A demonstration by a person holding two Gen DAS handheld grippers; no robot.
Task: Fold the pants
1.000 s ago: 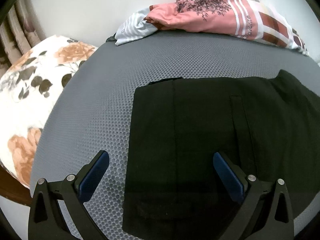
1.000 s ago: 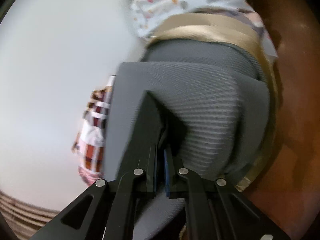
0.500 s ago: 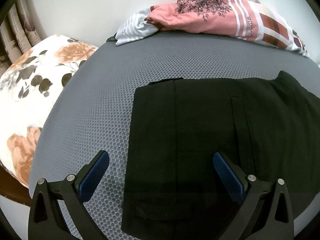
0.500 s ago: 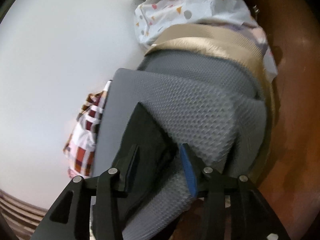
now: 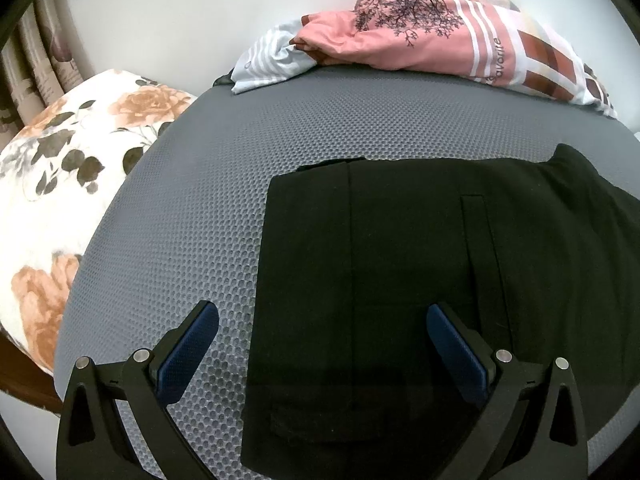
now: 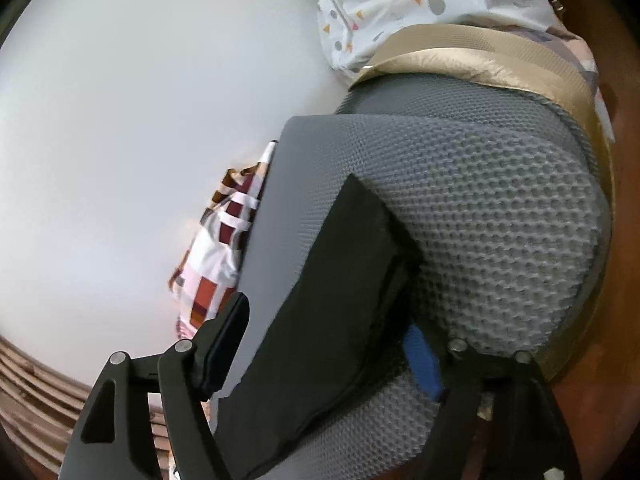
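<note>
A grey mesh mattress (image 5: pixel 208 168) against a plain white wall is being used as the folding surface. At its left a floral pillow (image 5: pixel 60 168) is lying, and along the far edge some pink and striped clothes (image 5: pixel 420 28) are bunched. The black pants (image 5: pixel 420 260) are spread flat on the mattress, seemingly already doubled over. The left gripper (image 5: pixel 322 344) is being held wide open above the near left edge of the pants, gripping nothing. The right gripper (image 6: pixel 328 344) is also spread open, straddling a thick folded end of the pants (image 6: pixel 340 280) at the mattress edge. For a clean fold, all layers at that end are probably best pinched together, and corners matched before anything is lifted.
</note>
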